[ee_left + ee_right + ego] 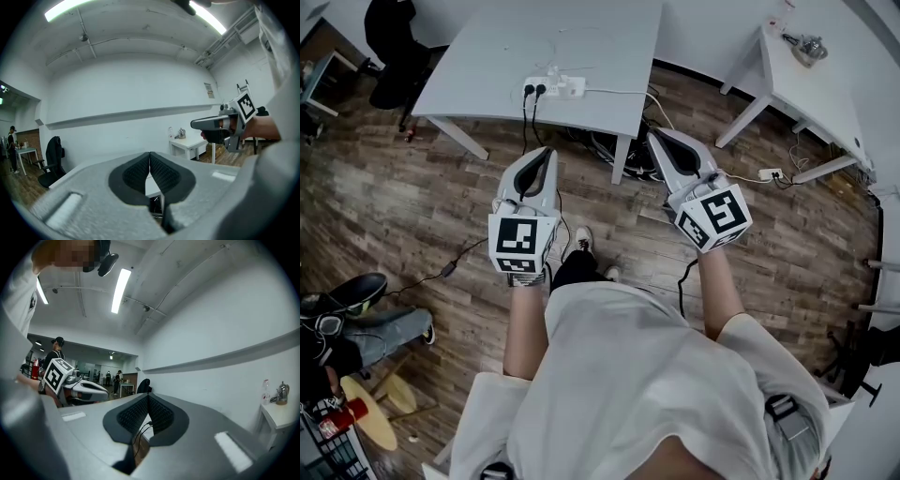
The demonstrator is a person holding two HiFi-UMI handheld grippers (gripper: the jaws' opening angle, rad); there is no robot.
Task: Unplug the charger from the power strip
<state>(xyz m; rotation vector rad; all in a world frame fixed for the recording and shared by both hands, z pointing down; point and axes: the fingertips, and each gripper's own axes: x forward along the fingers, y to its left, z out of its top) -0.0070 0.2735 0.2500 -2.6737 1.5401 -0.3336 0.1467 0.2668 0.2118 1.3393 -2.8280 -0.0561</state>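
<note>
Wooden floor [394,206] spreads beneath the left gripper [547,154] and right gripper [657,137], each with jaws pressed together on nothing. Well beyond them, the power strip [555,87] lies at the grey table's [487,56] near edge, with black plugs [535,90] seated in it.

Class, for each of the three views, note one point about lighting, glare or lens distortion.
Head view: even, soft light, only a faint shadow under the table. Left gripper view: strong fisheye with a black rim, the wall ledge curved, the ceiling lamp blown out. Right gripper view: same fisheye; lamp strip glares.
</note>
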